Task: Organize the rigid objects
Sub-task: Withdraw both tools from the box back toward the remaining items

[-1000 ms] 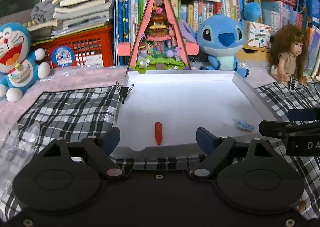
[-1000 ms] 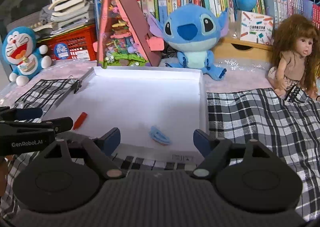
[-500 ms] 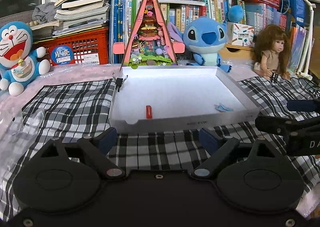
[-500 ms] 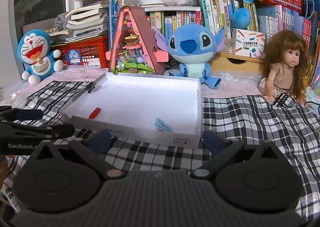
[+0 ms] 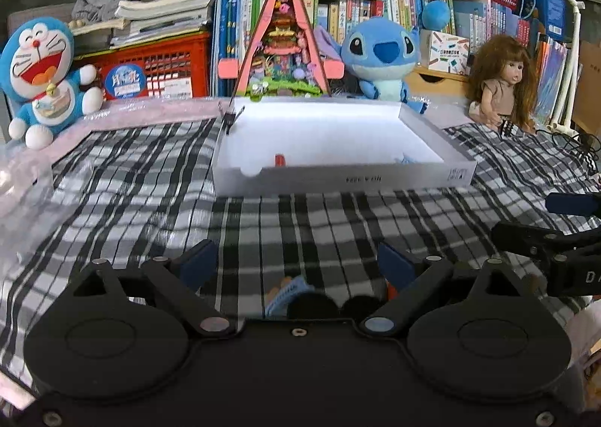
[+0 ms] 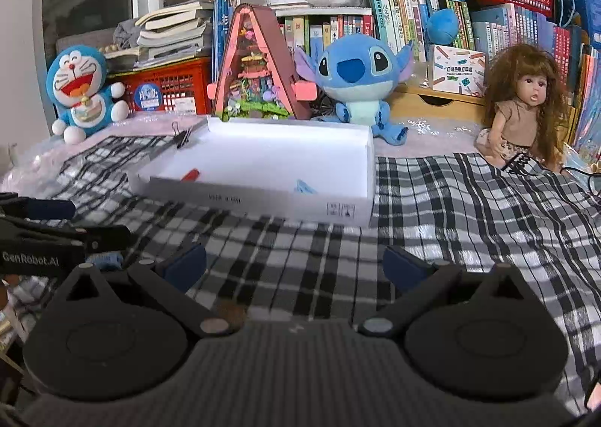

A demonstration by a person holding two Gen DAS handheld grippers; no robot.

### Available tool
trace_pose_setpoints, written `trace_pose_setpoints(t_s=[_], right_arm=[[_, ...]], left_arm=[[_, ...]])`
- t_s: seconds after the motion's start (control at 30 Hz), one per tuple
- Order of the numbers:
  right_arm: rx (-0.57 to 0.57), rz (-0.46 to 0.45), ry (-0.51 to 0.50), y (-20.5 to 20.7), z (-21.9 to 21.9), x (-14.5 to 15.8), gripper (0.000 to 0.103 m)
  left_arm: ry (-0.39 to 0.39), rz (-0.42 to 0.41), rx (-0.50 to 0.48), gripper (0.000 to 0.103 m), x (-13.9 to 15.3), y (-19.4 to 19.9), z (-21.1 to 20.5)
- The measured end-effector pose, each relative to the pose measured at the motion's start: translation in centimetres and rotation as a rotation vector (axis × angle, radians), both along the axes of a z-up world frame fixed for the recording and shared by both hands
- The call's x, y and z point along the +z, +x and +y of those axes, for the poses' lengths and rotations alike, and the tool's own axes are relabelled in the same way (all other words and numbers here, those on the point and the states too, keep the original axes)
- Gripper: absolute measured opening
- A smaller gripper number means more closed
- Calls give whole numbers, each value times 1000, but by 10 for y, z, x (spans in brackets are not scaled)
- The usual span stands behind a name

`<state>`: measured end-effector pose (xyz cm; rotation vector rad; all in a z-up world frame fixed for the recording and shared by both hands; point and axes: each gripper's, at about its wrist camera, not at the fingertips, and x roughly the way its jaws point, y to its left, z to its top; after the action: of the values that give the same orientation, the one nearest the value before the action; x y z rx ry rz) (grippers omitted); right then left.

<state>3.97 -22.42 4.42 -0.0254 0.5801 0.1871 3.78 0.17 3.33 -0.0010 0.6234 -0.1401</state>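
While hovering low over the plaid cloth: left hand-held gripper spread wide, jaws just been opening, pads clear of everything. Small blue toothed piece on the cloth close under its body, partly hidden; dark round shapes beside it, too hidden to name. Right hand-held gripper likewise spread wide, jaws just been opening, only cloth between the fingers. Brown round bit at its near edge, unclear what. Each gripper poking into the other's view from the side.

Further out, on the cloth: white shallow box, near wall facing both cameras. Inside, near the front wall: red capsule-like piece toward the left, blue clip toward the right, well apart. Black binder clip clamped on the box's far left corner.

Behind the box: triangular toy house, Stitch plush just right of it, Doraemon plush far left, doll far right. Books and red crate at the back.
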Motion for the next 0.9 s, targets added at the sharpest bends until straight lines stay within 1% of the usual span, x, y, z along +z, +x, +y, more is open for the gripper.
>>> trace_pose_setpoints(t_s=[0.23,0.57,0.63,0.7,0.77,0.83,0.9], right_arm=[[10,-11,-11,-20,0,-7,103],[16,-6,-42,-41,0,-17,103],[11,-1,-47,-44,-2,-20,103],[9,4,-49,-46,-5,-21,102],[5,4,-51,-49,-7,-23,99],[2,3,-54,-52,-9,-23,95],[2,3,-57,-53,-10,-24,90]], left_arm=[[-10,21,14,92,-13,-12,5],[26,5,26,92,-21,-30,11],[26,2,24,90,-22,-34,13],[27,0,16,81,-23,-37,13],[24,4,3,76,-23,-39,12],[17,7,-6,69,-24,-40,10],[12,10,-16,59,-25,-40,8]])
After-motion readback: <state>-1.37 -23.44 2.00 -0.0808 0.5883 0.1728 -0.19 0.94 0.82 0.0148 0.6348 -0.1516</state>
